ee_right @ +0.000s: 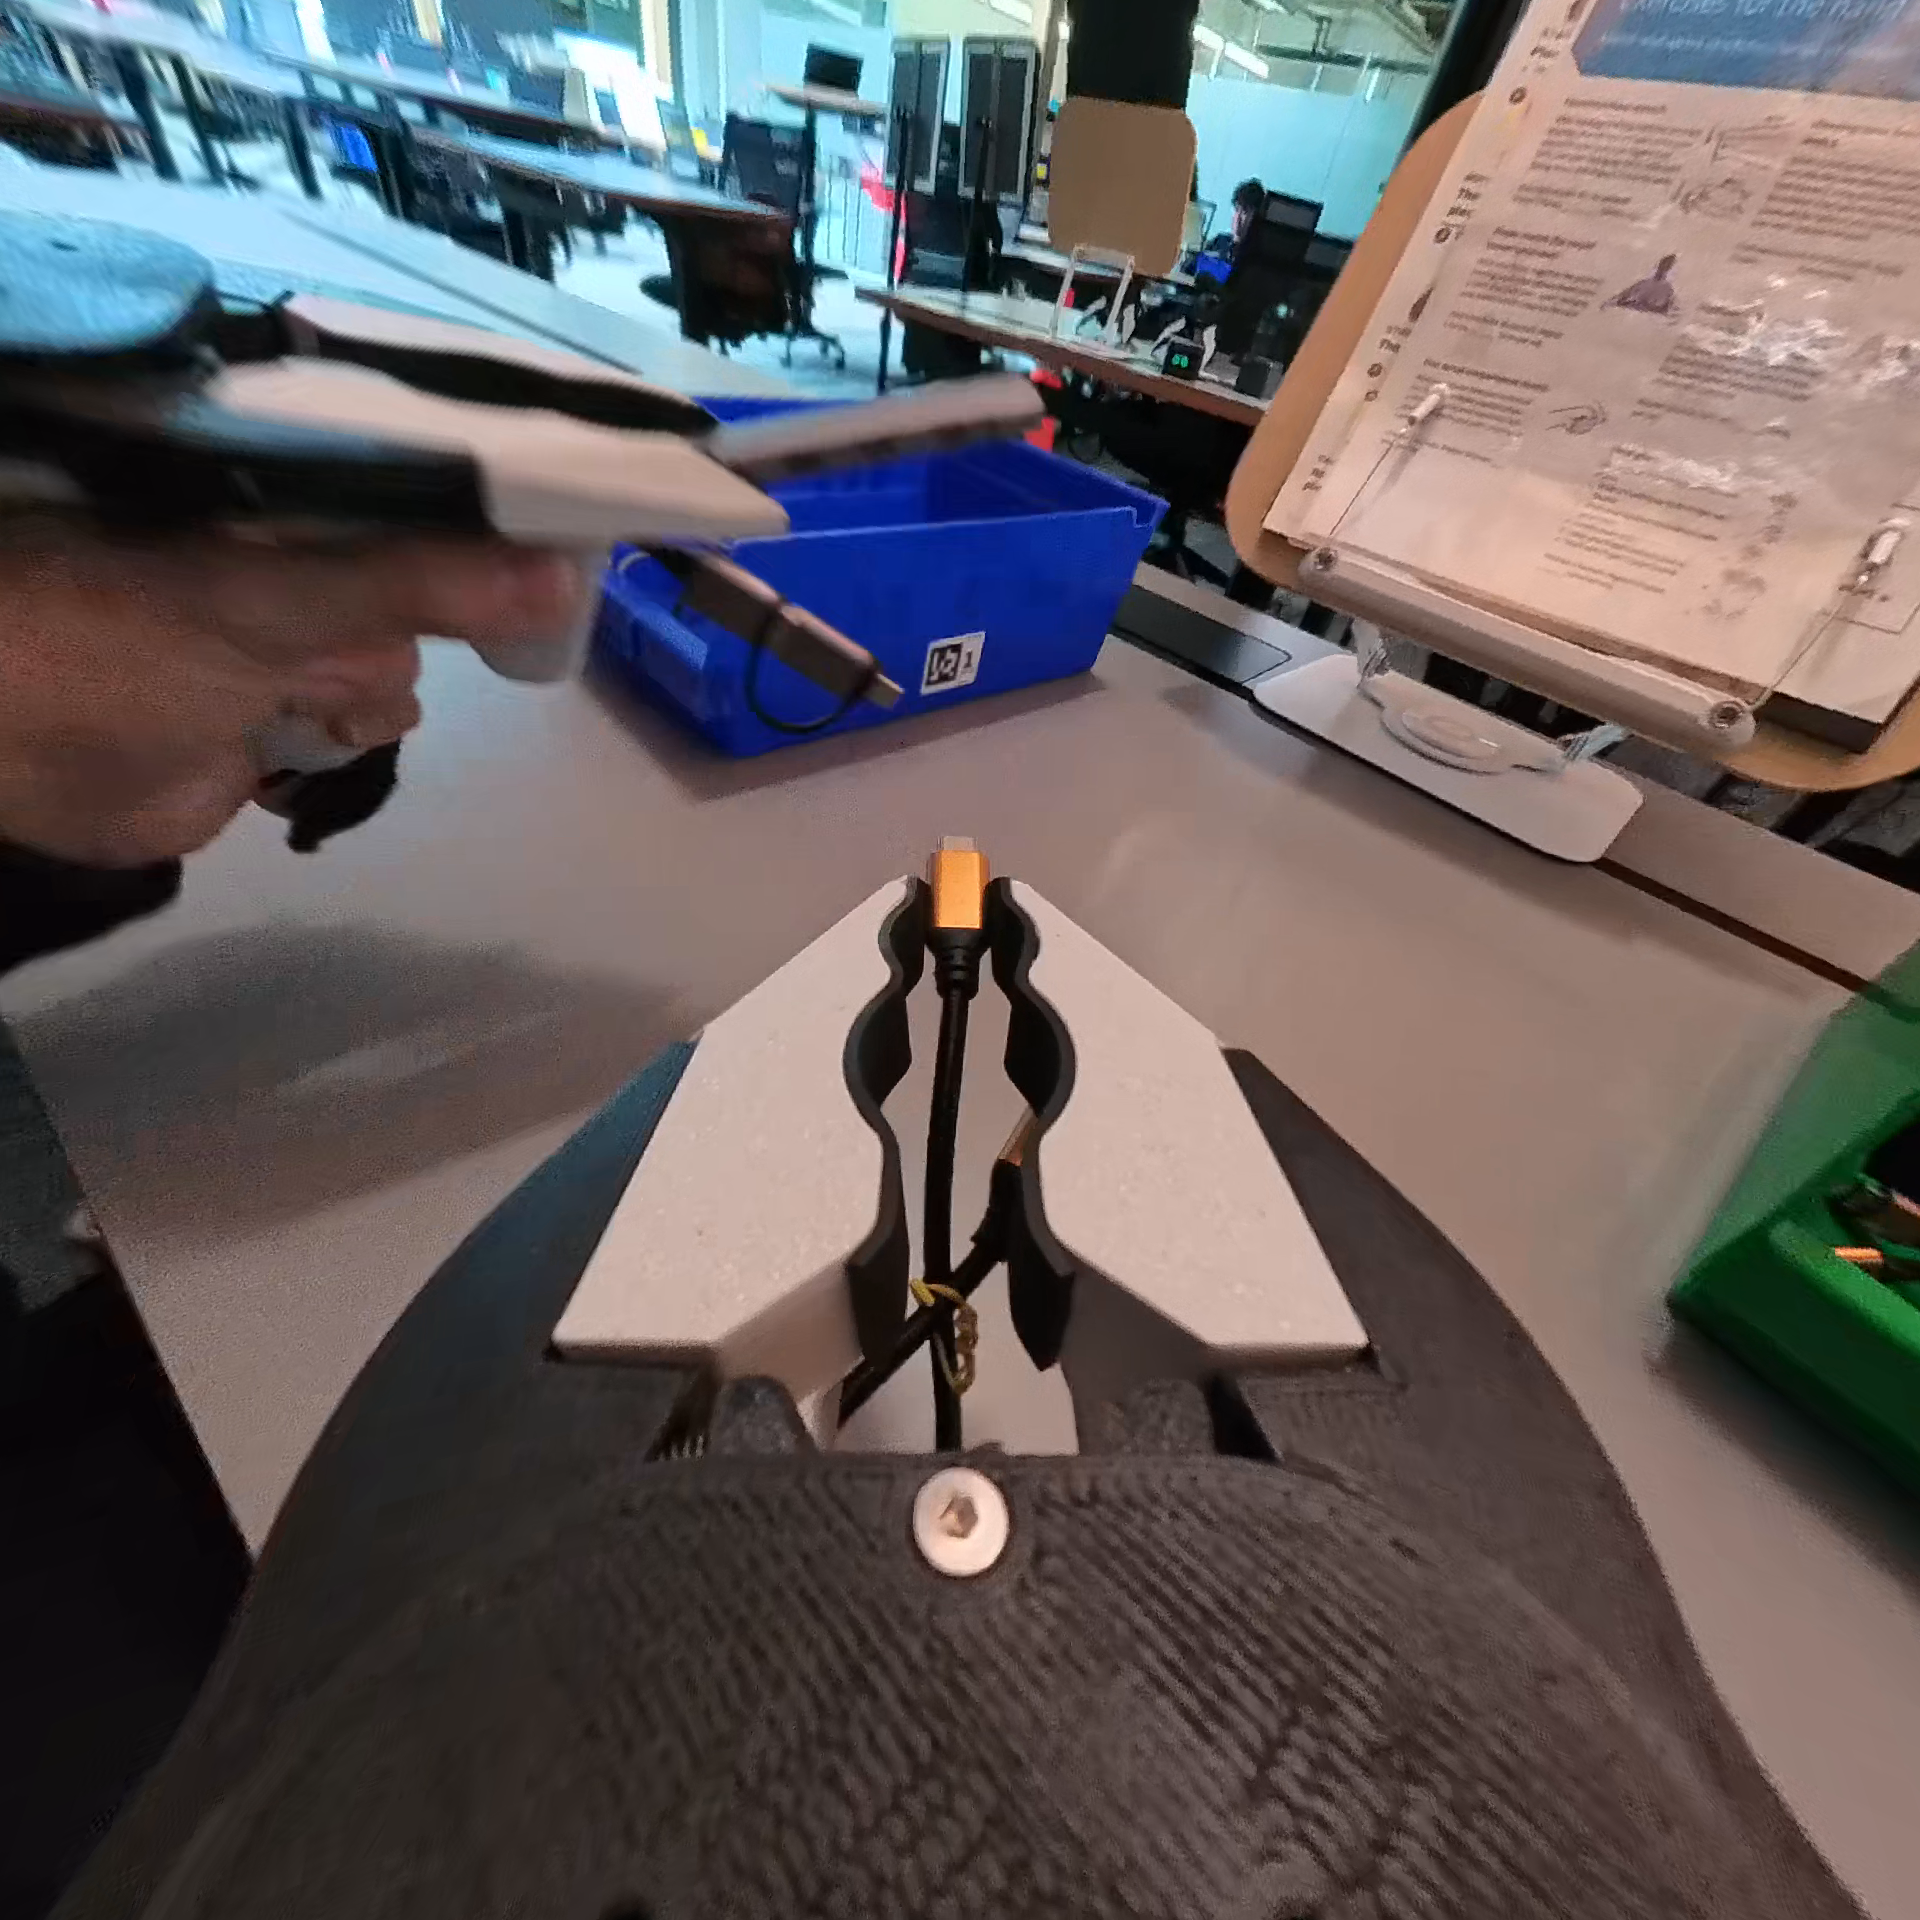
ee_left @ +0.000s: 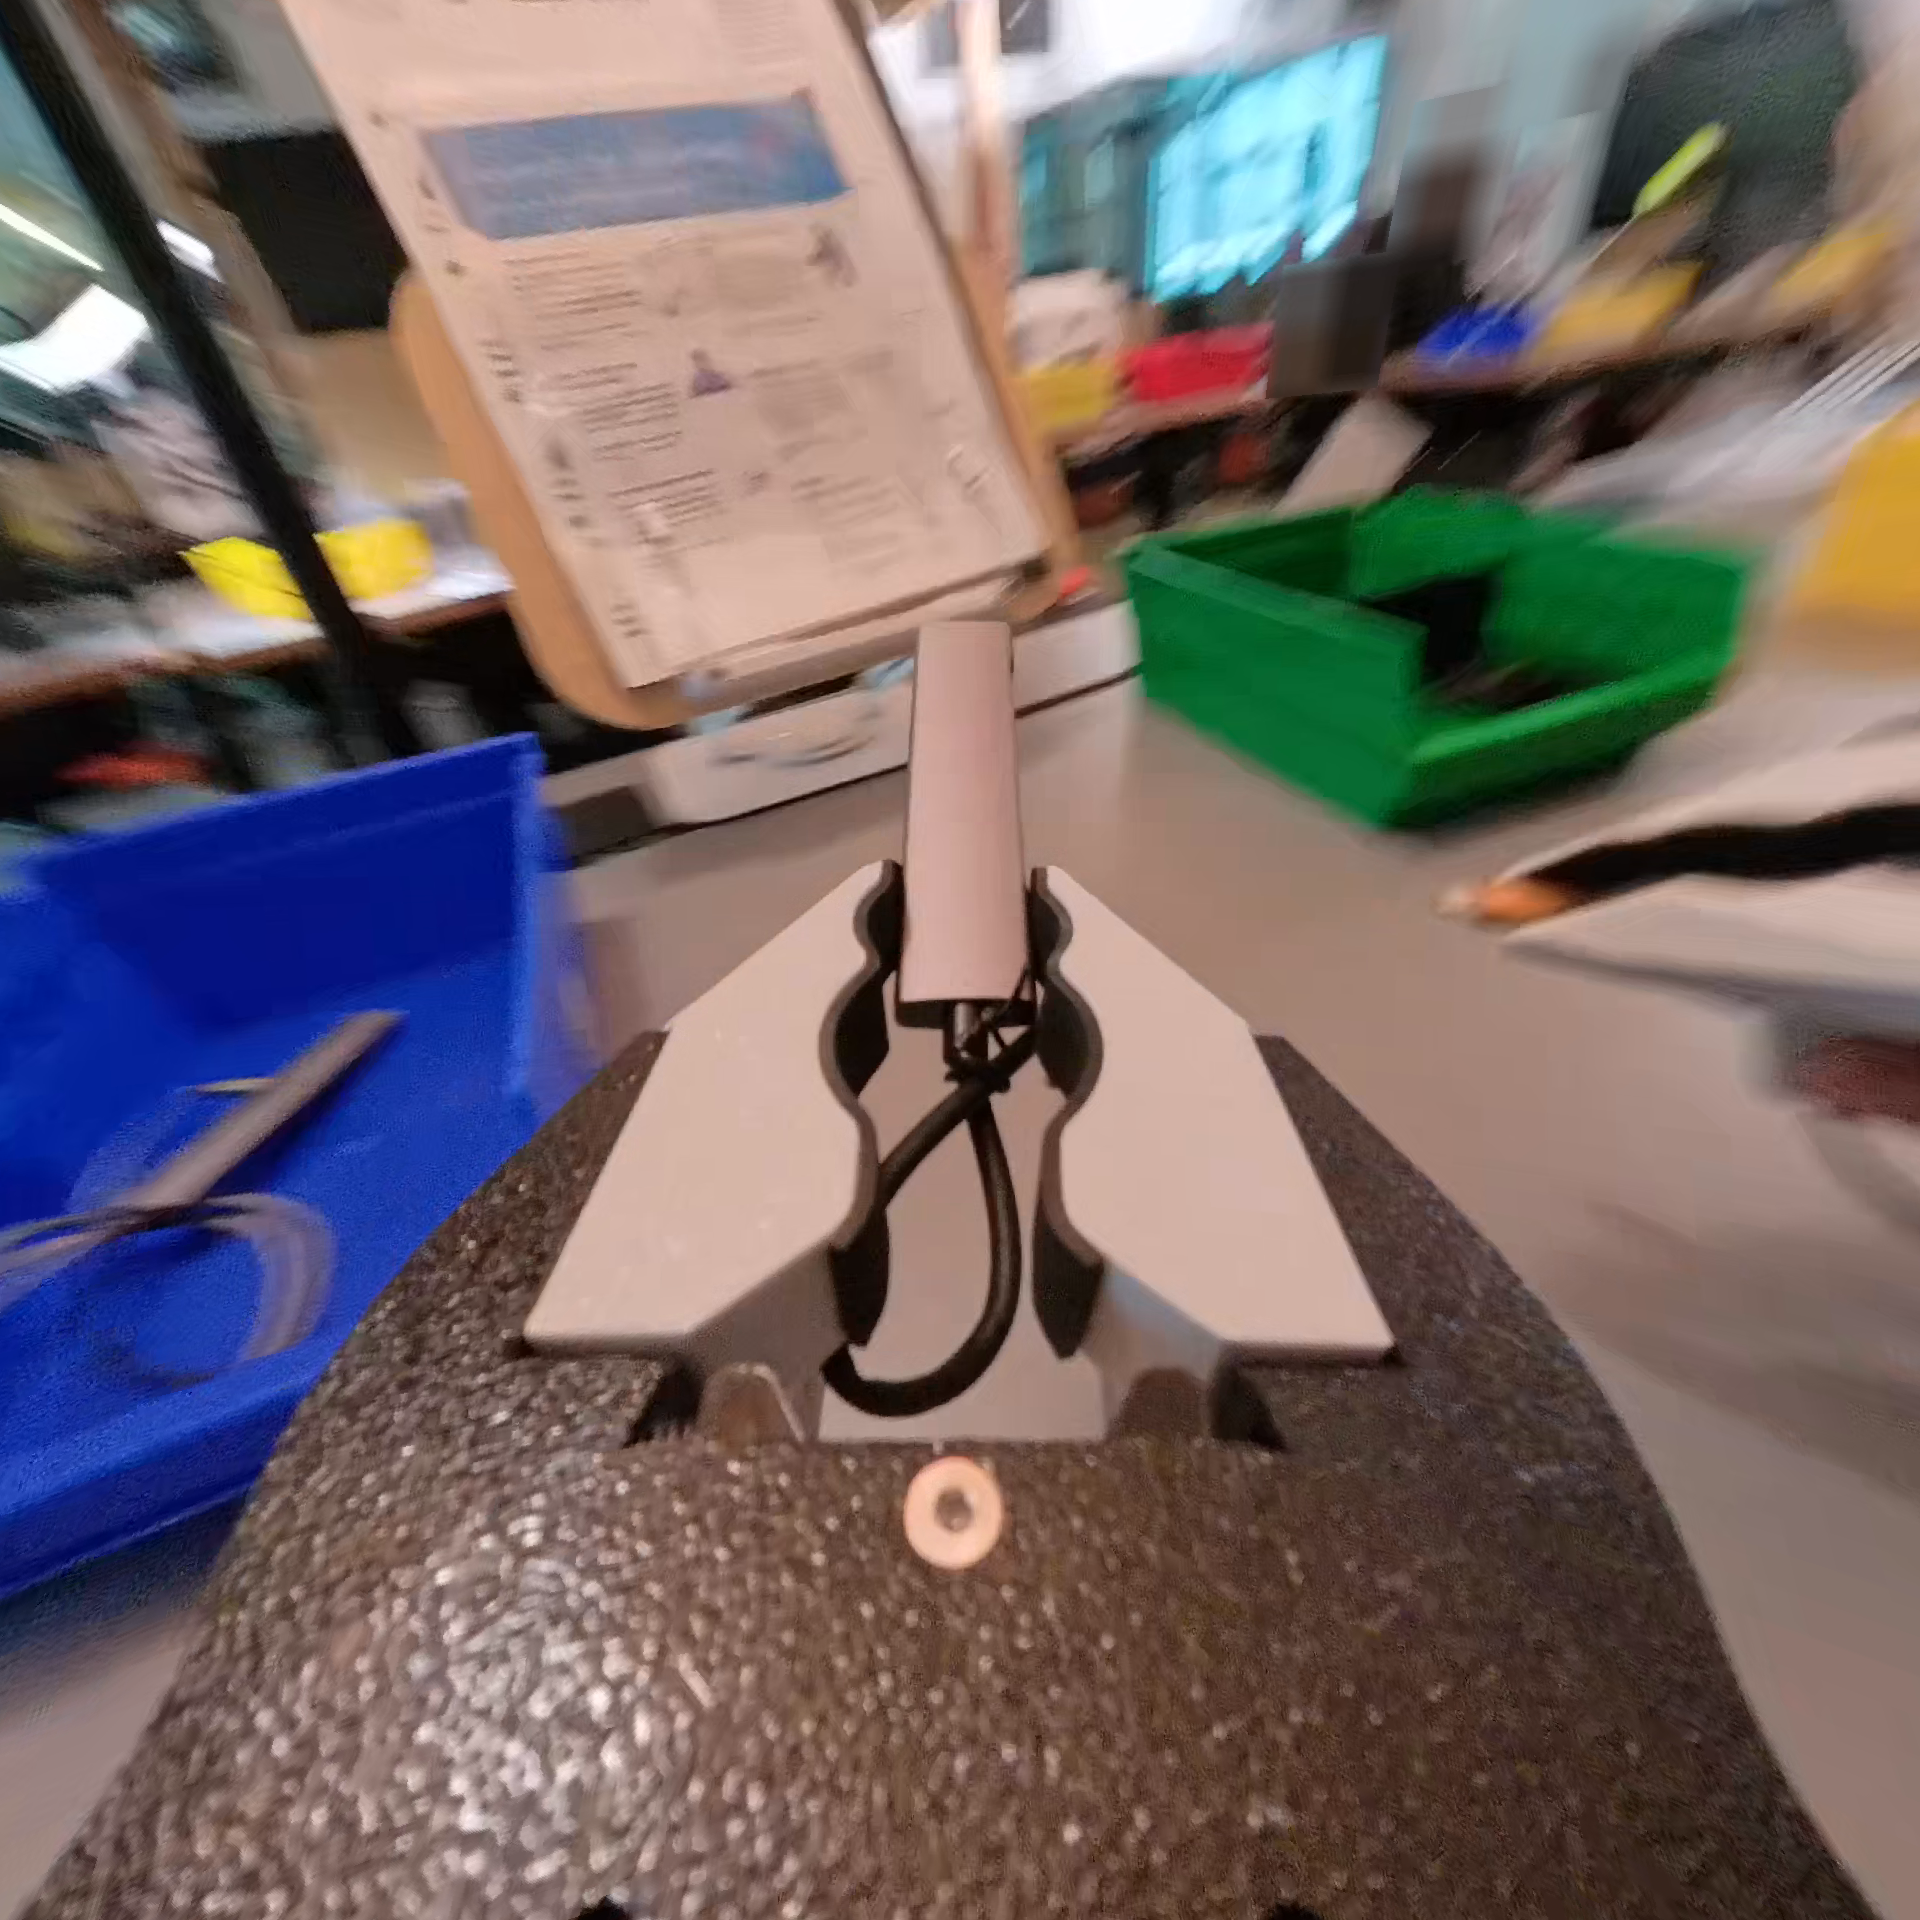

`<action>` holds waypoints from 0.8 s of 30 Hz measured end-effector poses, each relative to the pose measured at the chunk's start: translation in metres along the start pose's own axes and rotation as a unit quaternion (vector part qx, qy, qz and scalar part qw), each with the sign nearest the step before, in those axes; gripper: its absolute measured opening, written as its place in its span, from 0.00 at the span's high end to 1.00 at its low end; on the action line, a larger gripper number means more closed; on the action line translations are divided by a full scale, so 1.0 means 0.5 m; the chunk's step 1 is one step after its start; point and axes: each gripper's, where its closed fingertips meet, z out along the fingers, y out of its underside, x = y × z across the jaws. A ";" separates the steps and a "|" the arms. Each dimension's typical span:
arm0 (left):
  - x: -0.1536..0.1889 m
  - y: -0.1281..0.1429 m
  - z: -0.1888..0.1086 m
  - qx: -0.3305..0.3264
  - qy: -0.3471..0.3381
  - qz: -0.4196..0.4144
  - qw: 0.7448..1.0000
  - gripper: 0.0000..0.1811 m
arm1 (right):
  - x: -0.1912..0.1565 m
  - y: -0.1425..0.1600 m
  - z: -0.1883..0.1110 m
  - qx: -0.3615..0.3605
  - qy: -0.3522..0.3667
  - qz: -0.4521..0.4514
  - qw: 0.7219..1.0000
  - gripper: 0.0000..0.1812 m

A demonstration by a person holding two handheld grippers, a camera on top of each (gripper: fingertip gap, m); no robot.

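Left wrist view is showing the left gripper (ee_left: pixel 961 914) clamping a grey adapter (ee_left: pixel 958 810) whose black cable (ee_left: pixel 951 1226) is looping back between the fingers; a blue bin (ee_left: pixel 312 935) is sitting to its left, a green bin (ee_left: pixel 1299 665) ahead-right. The right gripper (ee_right: pixel 956 904) is pinching an orange-tipped USB-C plug (ee_right: pixel 954 888), its cable trailing back between the fingers above the grey table (ee_right: pixel 1299 935)

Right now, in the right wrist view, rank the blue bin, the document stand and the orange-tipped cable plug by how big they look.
1. Document stand, cut off by the frame.
2. Blue bin, looks a little smaller, but it sits farther off, so that order is unsure.
3. Orange-tipped cable plug, clamped in the right gripper jaws, clearly smallest.
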 end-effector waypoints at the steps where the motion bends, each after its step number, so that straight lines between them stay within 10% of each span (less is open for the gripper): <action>1: 0.004 -0.028 -0.013 0.024 0.037 -0.054 0.998 0.88 | 0.024 -0.003 -0.014 0.011 0.012 0.004 1.000 0.94; 7: 0.080 -0.049 -0.015 0.035 0.075 0.022 0.996 0.88 | 0.270 -0.102 -0.087 0.038 0.096 -0.073 0.992 0.94; 13: 0.082 -0.018 0.001 0.010 0.127 -0.041 0.991 0.88 | 0.559 -0.070 -0.066 -0.093 0.166 -0.210 0.959 0.94; 20: 0.063 0.000 0.005 -0.001 0.122 -0.044 0.992 0.88 | 0.571 0.110 0.034 -0.250 0.071 -0.311 0.914 0.82; 24: 0.054 0.005 0.003 -0.002 0.123 -0.055 0.991 0.88 | 0.552 0.117 0.012 -0.235 0.067 -0.249 0.937 0.80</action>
